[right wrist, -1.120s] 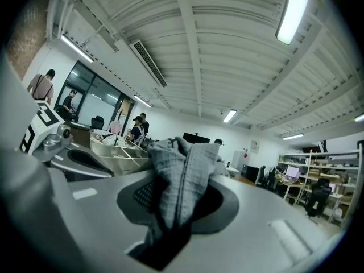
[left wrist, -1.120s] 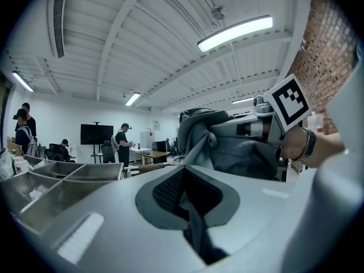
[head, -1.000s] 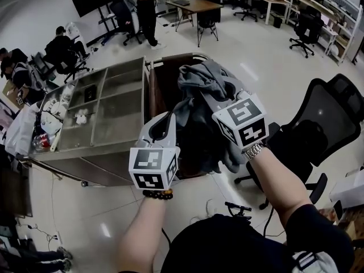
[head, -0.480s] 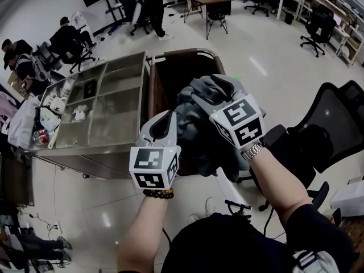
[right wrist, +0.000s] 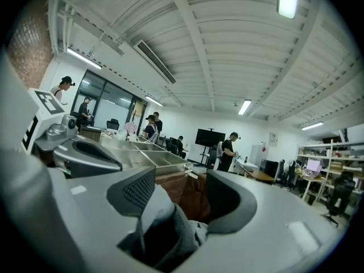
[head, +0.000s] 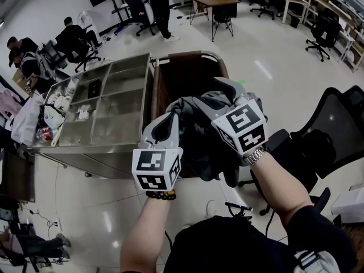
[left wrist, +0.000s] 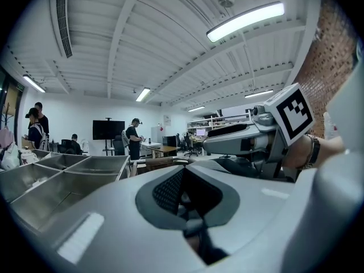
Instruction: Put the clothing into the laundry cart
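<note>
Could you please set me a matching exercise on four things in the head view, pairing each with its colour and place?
Things:
1. clothing
2. laundry cart
3. steel tray
4. office chair

Colour and place:
A. brown, right below the raised bundle
B. black, at the right edge of the view
C. grey, held up over the cart
D. silvery, divided into compartments, left of the cart

Pairs: 1-C, 2-A, 3-D, 4-B

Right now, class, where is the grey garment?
Head view, centre: the grey garment hangs bunched over the near end of the brown laundry cart, right of the steel trolley.
</note>
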{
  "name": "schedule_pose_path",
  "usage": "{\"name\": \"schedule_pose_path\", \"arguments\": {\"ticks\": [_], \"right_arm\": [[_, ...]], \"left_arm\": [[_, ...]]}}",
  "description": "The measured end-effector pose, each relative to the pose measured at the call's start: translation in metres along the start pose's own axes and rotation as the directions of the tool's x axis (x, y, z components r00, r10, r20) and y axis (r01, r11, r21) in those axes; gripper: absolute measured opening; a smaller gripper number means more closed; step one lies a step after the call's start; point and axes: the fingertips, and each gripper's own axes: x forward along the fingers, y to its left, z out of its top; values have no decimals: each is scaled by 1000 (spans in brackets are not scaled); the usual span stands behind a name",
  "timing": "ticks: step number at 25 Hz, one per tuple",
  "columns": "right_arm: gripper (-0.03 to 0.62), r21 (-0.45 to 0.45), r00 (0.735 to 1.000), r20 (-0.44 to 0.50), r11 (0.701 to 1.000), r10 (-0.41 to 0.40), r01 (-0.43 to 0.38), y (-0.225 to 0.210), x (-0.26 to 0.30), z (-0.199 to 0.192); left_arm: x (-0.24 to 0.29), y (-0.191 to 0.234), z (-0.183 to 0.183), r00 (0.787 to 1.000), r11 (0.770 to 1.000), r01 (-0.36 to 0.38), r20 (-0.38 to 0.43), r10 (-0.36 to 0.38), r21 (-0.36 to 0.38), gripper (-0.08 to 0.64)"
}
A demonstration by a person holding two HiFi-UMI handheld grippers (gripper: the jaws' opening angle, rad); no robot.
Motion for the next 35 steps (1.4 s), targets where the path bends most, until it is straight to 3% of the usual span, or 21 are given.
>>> {"name": "schedule_pose_path", "arguments": {"ticks": [10, 15, 27, 35], "right_arm": [[250, -16, 999, 23, 999, -47, 48, 63, -29, 32], [176, -9, 996, 26, 996, -90, 91, 94, -48, 29], [109, -27, 984, 11, 984, -178, 178, 165, -99, 16], [8, -39, 976, 60, 977, -208, 211, 203, -126, 28]], "left_arm": [[-60, -4, 19, 998, 998, 66, 23, -66, 20, 3], [-90, -8, -1, 996, 996, 93, 9, -93, 6, 3], [-152, -36, 5, 981, 982, 188, 52, -189, 24, 3], [-190, -52, 14, 969, 973, 226, 93, -229, 43, 3]]}}
